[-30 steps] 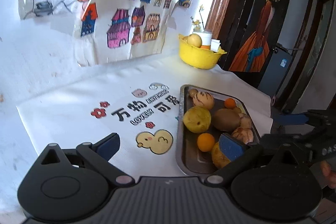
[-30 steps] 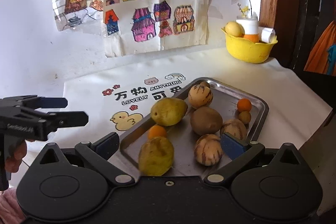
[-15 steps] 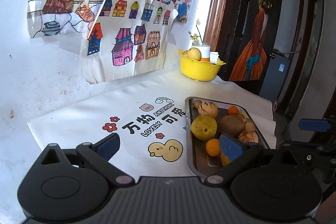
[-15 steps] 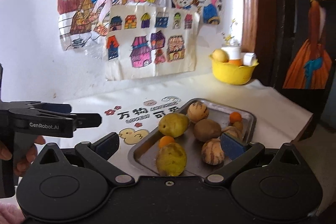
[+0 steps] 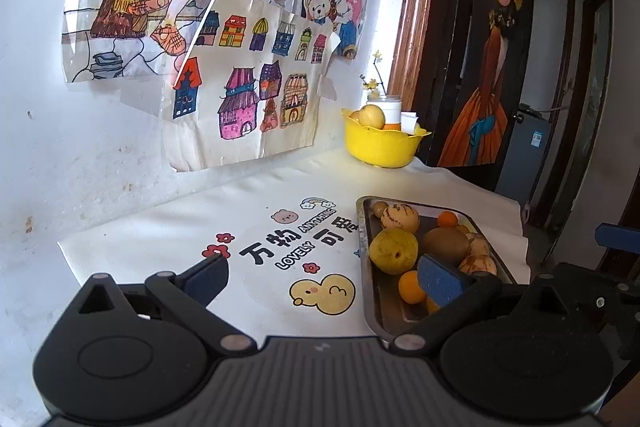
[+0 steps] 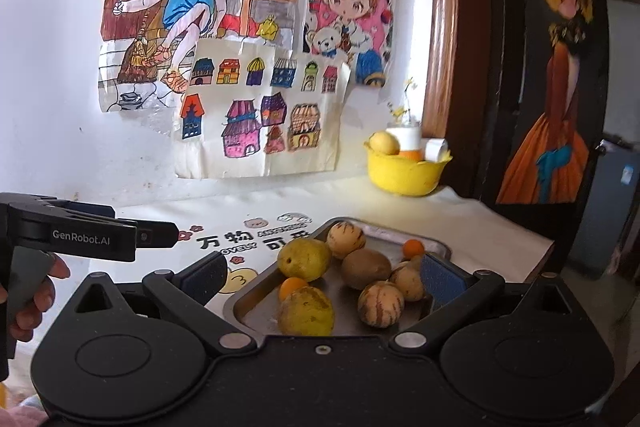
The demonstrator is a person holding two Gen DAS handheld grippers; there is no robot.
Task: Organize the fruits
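A metal tray (image 6: 384, 231) (image 5: 370, 291) on the white printed cloth (image 5: 256, 227) holds several fruits: two yellow-green pears (image 6: 305, 259) (image 6: 306, 311), a brown kiwi (image 6: 366, 269), striped pepino melons (image 6: 346, 239) (image 6: 380, 304) and small oranges (image 6: 413, 248) (image 6: 293, 286). My right gripper (image 6: 322, 277) stands open in front of the tray, holding nothing. My left gripper (image 5: 324, 277) is open too, over the cloth by the tray's left rim. In the right wrist view the left gripper (image 6: 120, 229) shows at the left, held by a hand (image 6: 36, 291).
A yellow bowl (image 6: 406, 171) (image 5: 380, 147) with a fruit, a white cup and a paper roll stands at the back right corner. Children's drawings (image 6: 248, 67) hang on the white wall behind. The table ends at the right by a dark doorway (image 5: 500, 67).
Both grippers have pulled back and tilted upward, so the tray looks smaller and lower and more wall shows. Both stayed open; the fruits have not moved.
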